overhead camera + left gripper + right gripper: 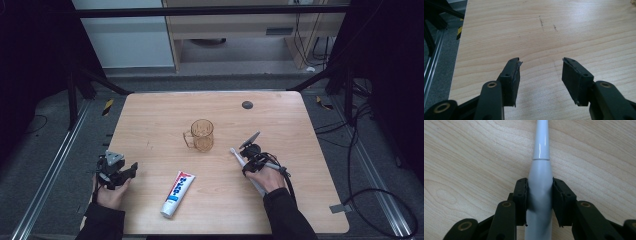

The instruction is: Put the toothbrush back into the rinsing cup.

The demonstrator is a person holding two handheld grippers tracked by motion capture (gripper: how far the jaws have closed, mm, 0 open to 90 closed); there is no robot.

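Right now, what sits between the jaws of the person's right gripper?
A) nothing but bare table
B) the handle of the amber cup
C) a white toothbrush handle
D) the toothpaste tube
C: in the right gripper view, the right gripper has both black pads pressed against the white toothbrush handle, which lies on the wooden table and runs on away from the jaws.

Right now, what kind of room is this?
Probably a lab or recording workshop, not a bathroom. The wooden table sits inside a dark metal frame, loose cables trail over the grey floor, and a person works with a hand-held claw gripping a toothbrush.
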